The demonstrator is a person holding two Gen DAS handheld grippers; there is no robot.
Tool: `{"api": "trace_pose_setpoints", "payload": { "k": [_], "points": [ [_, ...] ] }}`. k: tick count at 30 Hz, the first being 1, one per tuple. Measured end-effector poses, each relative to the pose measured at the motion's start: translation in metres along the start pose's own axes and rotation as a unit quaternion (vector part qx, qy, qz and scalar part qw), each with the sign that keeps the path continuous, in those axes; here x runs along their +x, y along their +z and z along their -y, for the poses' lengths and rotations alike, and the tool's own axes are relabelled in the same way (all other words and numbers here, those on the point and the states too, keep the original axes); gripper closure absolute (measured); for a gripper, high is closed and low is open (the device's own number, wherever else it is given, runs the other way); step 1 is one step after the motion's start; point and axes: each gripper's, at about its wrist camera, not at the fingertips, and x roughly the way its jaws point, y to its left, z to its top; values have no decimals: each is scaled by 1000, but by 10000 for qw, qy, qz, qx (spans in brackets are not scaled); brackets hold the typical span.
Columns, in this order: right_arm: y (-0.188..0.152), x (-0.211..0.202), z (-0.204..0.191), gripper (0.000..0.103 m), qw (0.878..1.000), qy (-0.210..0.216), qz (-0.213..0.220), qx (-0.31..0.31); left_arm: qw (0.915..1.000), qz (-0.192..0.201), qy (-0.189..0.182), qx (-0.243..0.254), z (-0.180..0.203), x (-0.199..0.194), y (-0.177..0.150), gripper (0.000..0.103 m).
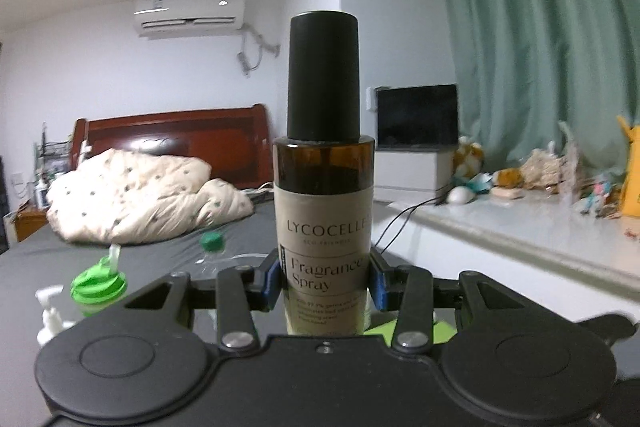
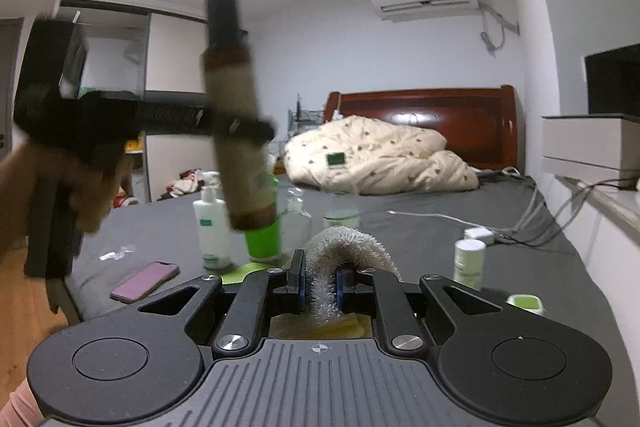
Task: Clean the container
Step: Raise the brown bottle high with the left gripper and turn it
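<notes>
— Container status?
— Amber spray bottle [image 1: 324, 211], black cap [image 1: 323, 77] on, label reading "Fragrance Spray". Held upright, lifted clear of the bed [image 2: 400, 227]. Blurred in the right wrist view, tilted slightly there.

— Grip on it?
— Left gripper [image 1: 325, 279] closed on the lower label, blue fingers [image 1: 271, 281] pressing both sides. Firm contact, no visible slip.

— Cleaning tool?
— White bristly cloth strip [image 2: 344, 247], arched up and pinched at its lower end by the right gripper [image 2: 320, 291]. Fingers [image 2: 298, 285] nearly shut around it. Cloth and bottle well apart at present; no contact.

— Progress?
— Judged early. Bottle picked up, cloth in hand; no sign of wiping on the surface. Cannot tell whether the label is dry or wet. Remaining, in all likelihood: bringing cloth to bottle, wiping body and cap, setting the bottle down.

— Surroundings?
— On the grey bed: white lotion bottle [image 2: 211, 231], green cup [image 2: 264, 239], clear bottles behind, small white jar [image 2: 469, 261], pink phone [image 2: 145, 281] near the edge, charger and cables. Rumpled duvet [image 2: 380, 159] against the wooden headboard [image 2: 440, 115]. Air conditioner [image 1: 190, 11] on the wall; green curtain [image 1: 540, 47] over a cluttered sill.

— Risk?
— Crowded landing area; set-down needs care.
</notes>
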Motion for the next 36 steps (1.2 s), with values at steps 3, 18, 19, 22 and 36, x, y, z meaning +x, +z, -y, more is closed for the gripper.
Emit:
{"api": "trace_pose_setpoints", "payload": {
  "k": [3, 18, 19, 22, 36],
  "points": [
    [3, 2, -13, 90, 9998, 42, 130, -168, 9999, 37, -144, 18, 8, -2, 11, 62],
    [7, 26, -43, 90, 9972, -18, 603, -438, 9978, -86, -650, 80, 18, 3, 32, 62],
    [6, 26, -43, 90, 9968, 4, 662, -446, 9975, -108, -697, 58, 17, 3, 33, 62],
    [2, 20, -43, 90, 9949, 77, 843, -543, 9965, -169, -818, 13, 16, 5, 33, 62],
    [-6, 19, -33, 90, 9914, -105, 953, -895, 9915, -214, -1276, -117, 20, 3, 33, 62]
  ]
}}
